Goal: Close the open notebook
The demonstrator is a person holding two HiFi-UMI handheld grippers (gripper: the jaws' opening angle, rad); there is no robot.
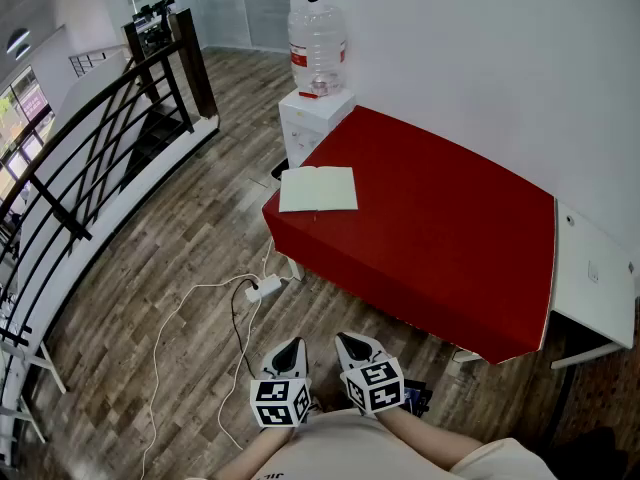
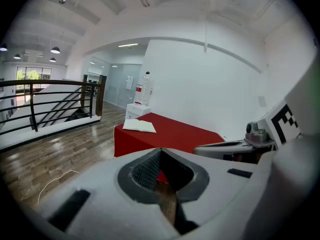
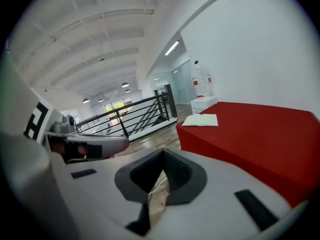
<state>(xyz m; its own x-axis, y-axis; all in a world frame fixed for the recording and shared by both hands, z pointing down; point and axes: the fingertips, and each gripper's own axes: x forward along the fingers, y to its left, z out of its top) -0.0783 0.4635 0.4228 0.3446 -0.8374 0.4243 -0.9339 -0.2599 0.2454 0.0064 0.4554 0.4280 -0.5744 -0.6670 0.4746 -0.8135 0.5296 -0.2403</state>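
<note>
The left gripper (image 1: 289, 348) and right gripper (image 1: 352, 346) were closed on nothing, well apart from the open notebook (image 1: 318, 189) lying near the red table's (image 1: 440, 238) far-left corner, so an approach seemingly had to precede flipping one cover.

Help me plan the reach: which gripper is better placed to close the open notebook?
Left, narrowly. Both the left gripper and right gripper are shut, empty and near the body, short of the red table. The notebook lies open at the table's left end, slightly toward the left gripper's side.
</note>
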